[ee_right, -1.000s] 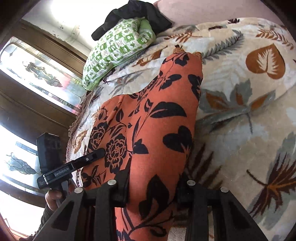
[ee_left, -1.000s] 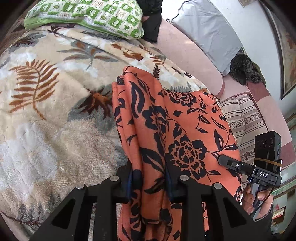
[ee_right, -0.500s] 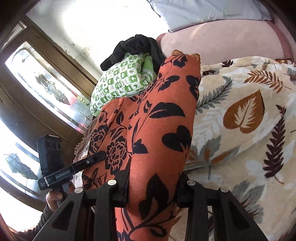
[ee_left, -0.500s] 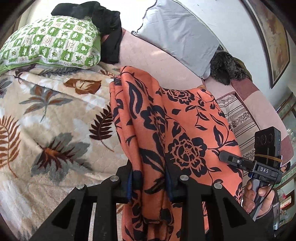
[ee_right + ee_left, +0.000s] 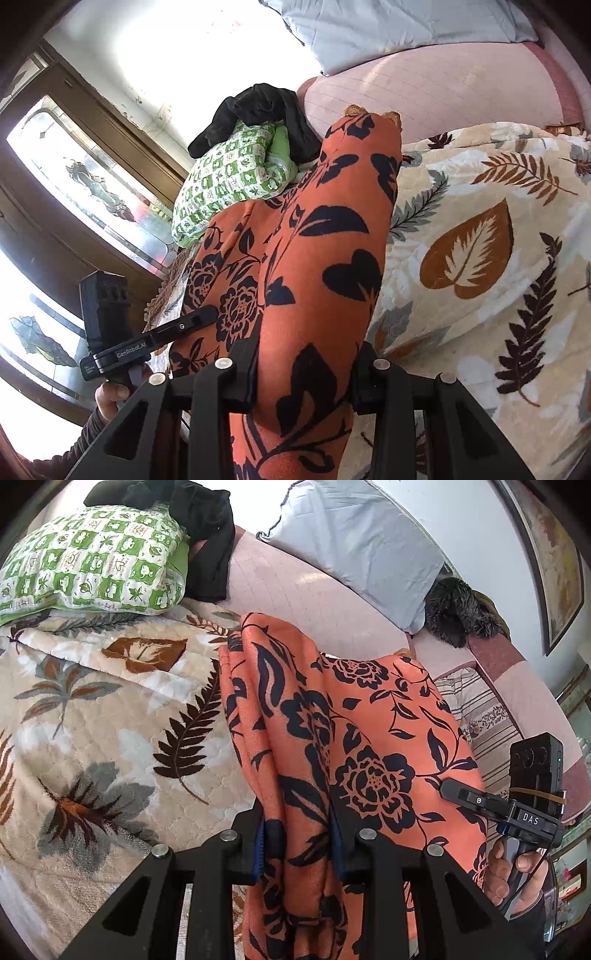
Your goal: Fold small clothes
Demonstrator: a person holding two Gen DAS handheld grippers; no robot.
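Note:
An orange garment with a black flower print (image 5: pixel 351 746) hangs stretched between both grippers above the bed. My left gripper (image 5: pixel 299 845) is shut on one bunched end of it. My right gripper (image 5: pixel 303 373) is shut on the other end, where the garment also shows (image 5: pixel 325 258). Each gripper appears in the other's view: the right one at the lower right of the left wrist view (image 5: pixel 517 812), the left one at the lower left of the right wrist view (image 5: pixel 147 339). The far edge of the cloth hangs free.
A cream blanket with a leaf print (image 5: pixel 92 720) covers the bed below. A green checked pillow (image 5: pixel 92 568) with black clothing (image 5: pixel 207 535) on it lies at the head, beside a grey pillow (image 5: pixel 354 546) and a pink headboard (image 5: pixel 314 605). A dark furry thing (image 5: pixel 454 613) sits at the right.
Both grippers have lifted and tilted up with the garment; the view has swung from the blanket toward the pillows and headboard. The grips have not changed.

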